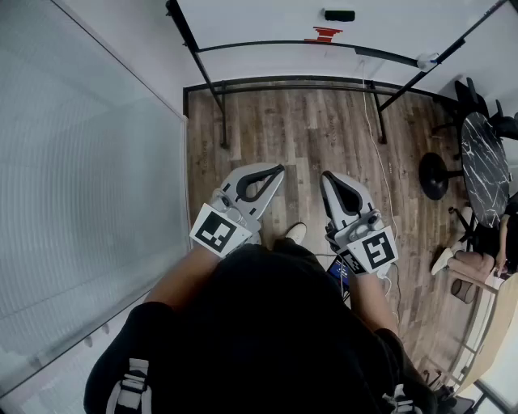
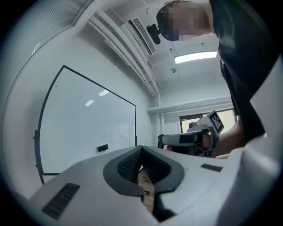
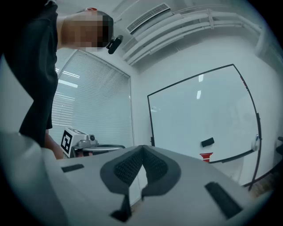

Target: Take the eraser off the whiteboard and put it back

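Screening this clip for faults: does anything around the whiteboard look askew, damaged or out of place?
Nothing stands out. The eraser sits on the whiteboard; the left tool and right tool are shut and empty.

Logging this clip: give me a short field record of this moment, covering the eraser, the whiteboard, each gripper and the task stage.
eraser: black, stuck on the whiteboard, just above a red mark
left gripper: shut, empty, level, well short of the board
right gripper: shut, empty, level, well short of the board
floor: wood planks
task stage: eraser not yet taken off
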`<state>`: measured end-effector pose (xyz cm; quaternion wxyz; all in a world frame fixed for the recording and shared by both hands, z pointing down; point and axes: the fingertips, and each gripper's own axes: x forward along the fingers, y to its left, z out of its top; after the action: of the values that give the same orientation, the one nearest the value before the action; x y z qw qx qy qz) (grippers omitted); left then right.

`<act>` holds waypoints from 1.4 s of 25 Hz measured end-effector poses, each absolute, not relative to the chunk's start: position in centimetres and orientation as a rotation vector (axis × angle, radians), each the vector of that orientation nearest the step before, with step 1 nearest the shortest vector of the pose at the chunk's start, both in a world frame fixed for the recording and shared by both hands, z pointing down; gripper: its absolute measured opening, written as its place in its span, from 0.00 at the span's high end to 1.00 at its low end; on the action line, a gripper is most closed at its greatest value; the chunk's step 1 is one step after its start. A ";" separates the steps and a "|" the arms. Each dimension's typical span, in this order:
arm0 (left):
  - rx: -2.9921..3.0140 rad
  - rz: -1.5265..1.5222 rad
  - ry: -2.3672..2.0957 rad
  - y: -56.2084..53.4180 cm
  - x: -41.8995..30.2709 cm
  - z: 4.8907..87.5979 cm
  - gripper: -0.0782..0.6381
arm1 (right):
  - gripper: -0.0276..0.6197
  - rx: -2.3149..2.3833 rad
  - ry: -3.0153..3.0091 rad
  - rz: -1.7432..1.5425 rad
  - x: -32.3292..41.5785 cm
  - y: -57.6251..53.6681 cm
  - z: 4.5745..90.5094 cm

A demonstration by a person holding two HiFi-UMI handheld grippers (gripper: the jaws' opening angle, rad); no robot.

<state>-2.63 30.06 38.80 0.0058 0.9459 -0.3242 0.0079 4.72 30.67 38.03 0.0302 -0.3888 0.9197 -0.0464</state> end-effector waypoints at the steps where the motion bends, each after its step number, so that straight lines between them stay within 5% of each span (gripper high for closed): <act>1: 2.956 0.021 -1.008 30.1 -2.2 38.8 0.88 | 0.97 -1.189 2.820 -0.154 4.9 30.7 37.7; 35: 2.956 0.115 -1.089 28.0 10.0 38.4 0.88 | 0.97 -1.185 2.803 -0.203 18.5 28.5 39.0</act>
<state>10.00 27.97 38.37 -0.0054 0.9377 -0.3454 0.0364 18.50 28.47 39.01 0.0461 -0.3881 0.9181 -0.0663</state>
